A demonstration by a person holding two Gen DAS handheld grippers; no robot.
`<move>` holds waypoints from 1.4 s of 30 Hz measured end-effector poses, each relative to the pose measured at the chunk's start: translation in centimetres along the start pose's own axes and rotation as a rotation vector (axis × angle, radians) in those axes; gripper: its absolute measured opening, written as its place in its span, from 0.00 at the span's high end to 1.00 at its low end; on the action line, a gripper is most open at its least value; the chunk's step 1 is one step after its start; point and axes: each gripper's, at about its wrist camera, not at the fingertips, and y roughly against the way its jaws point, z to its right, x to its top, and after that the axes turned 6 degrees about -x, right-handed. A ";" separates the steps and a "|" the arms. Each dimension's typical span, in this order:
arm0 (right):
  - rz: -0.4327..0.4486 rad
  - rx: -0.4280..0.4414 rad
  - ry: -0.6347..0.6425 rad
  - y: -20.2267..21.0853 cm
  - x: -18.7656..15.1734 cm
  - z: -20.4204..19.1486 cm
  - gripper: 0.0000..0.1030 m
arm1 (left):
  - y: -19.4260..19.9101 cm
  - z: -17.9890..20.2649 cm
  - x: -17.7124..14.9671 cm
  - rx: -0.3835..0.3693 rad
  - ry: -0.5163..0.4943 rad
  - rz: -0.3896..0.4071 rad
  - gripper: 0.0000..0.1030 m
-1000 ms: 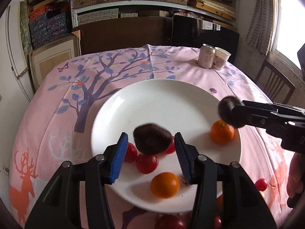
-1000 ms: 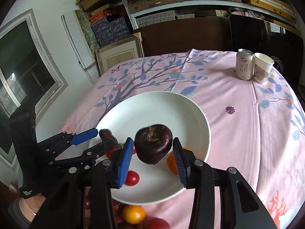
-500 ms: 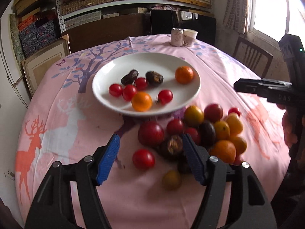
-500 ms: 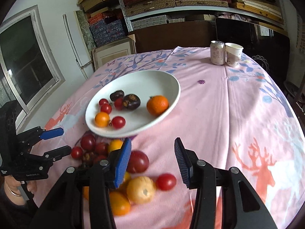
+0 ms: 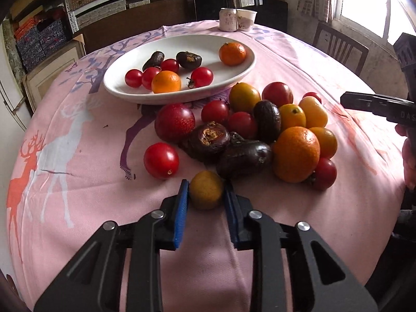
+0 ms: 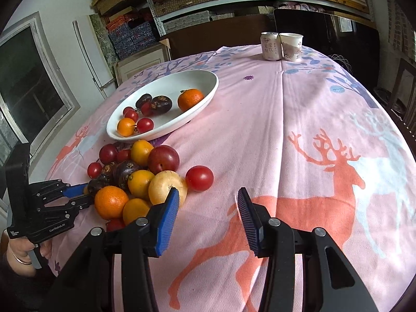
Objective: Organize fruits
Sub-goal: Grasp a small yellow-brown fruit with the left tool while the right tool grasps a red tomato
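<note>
Writing first: the left gripper's (image 5: 205, 195) black body, seen at the left edge of the right wrist view, reads "GenRobot.AI"; the right gripper's arm at the right edge of the left wrist view shows the letters "DAS", the rest cut off. The can (image 6: 270, 45) in the upper middle carries dark characters on a pale label, too small to read; the paper cup (image 6: 291, 46) touching it has printed marks, also unreadable. Both stand near the far edge of the table. The pink cloth (image 6: 299, 135) with deer and tree print lies bare across the whole right half of the right wrist view, open room there. The white plate (image 5: 241, 70) sits upper centre in the left wrist view, holding small tomatoes, two oranges and two dark fruits; its near rim almost meets the fruit pile (image 5: 260, 127), which spreads centre to right on the cloth. One red tomato (image 5: 161, 160) lies apart at the pile's left. The left gripper is closed down tight on a small yellow-green fruit (image 5: 206, 189) at the pile's near edge, both blue pads pressing its sides, the fruit resting on the cloth. The right gripper (image 6: 208, 200) stands partly open and empty, bare cloth between the pads; its left pad sits against a pale yellow fruit (image 6: 166, 187), contact uncertain.
</note>
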 end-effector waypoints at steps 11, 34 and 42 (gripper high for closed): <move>-0.057 -0.022 0.041 -3.5 1.2 -1.3 0.68 | 1.8 -2.4 -0.6 -0.068 0.142 0.111 0.75; -0.015 0.119 0.030 -1.3 2.7 -1.3 0.69 | 2.4 -2.6 -0.2 -0.059 0.144 0.141 0.75; 0.046 0.119 0.109 0.0 7.4 -4.0 0.69 | 2.8 -2.8 5.3 0.000 0.088 0.178 0.75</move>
